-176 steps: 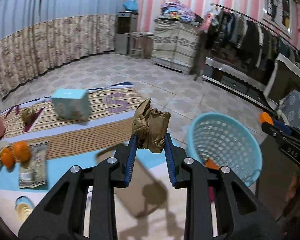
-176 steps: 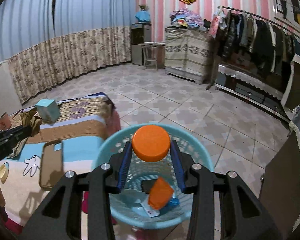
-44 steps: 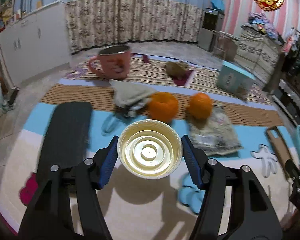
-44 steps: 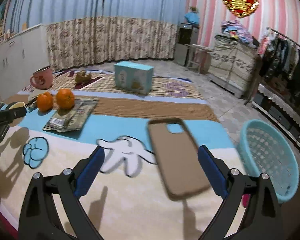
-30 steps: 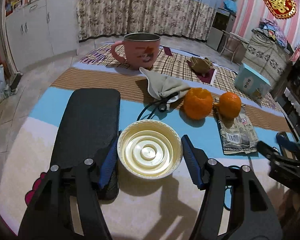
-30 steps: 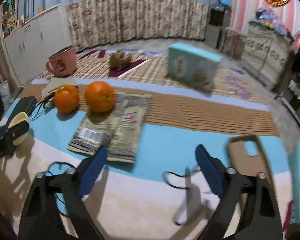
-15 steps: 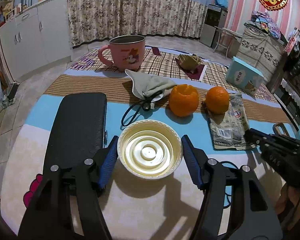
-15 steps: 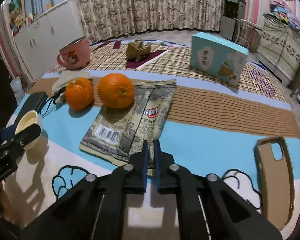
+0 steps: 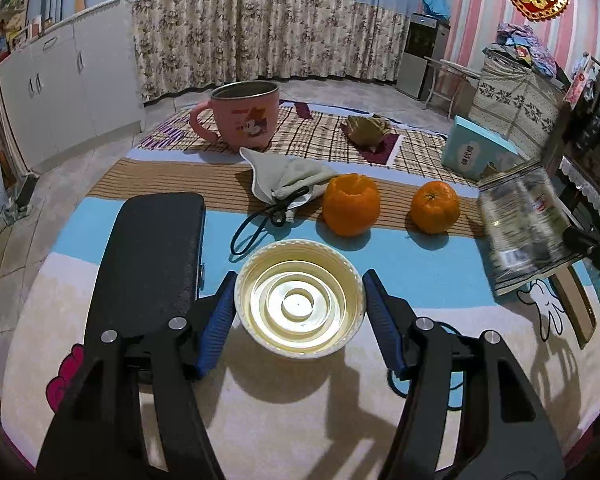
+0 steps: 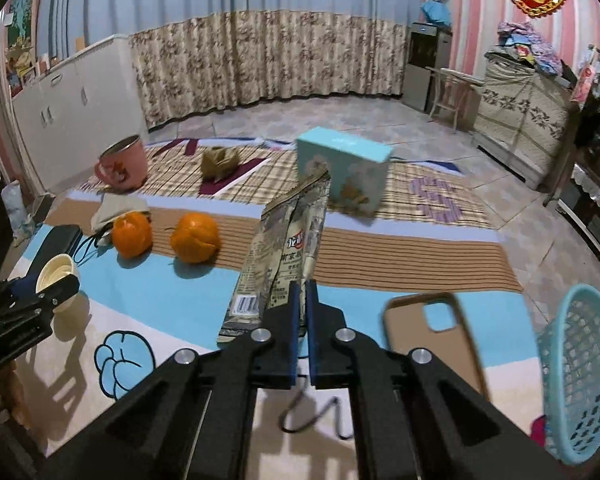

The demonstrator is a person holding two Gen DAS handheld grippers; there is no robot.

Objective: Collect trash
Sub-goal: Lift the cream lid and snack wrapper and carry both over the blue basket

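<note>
My left gripper (image 9: 300, 304) is shut on a cream plastic lid (image 9: 300, 298), held just above the table mat; the lid also shows in the right wrist view (image 10: 57, 276). My right gripper (image 10: 303, 300) is shut on the edge of a crinkled snack wrapper (image 10: 284, 248) and holds it lifted off the mat; the wrapper shows in the left wrist view (image 9: 520, 228). The light blue trash basket (image 10: 580, 384) stands off the table's right end. A crumpled brown paper (image 9: 368, 128) lies on the plaid cloth at the back.
Two oranges (image 9: 352, 204) (image 9: 436, 206), a grey pouch with cord (image 9: 288, 180), a pink mug (image 9: 246, 114), a black case (image 9: 152, 248), a teal box (image 10: 342, 168) and a tan phone case (image 10: 432, 332) lie on the mat.
My right gripper closed on the snack wrapper and has lifted it off the mat, away from the oranges. My left gripper keeps hold of the lid, nearly still.
</note>
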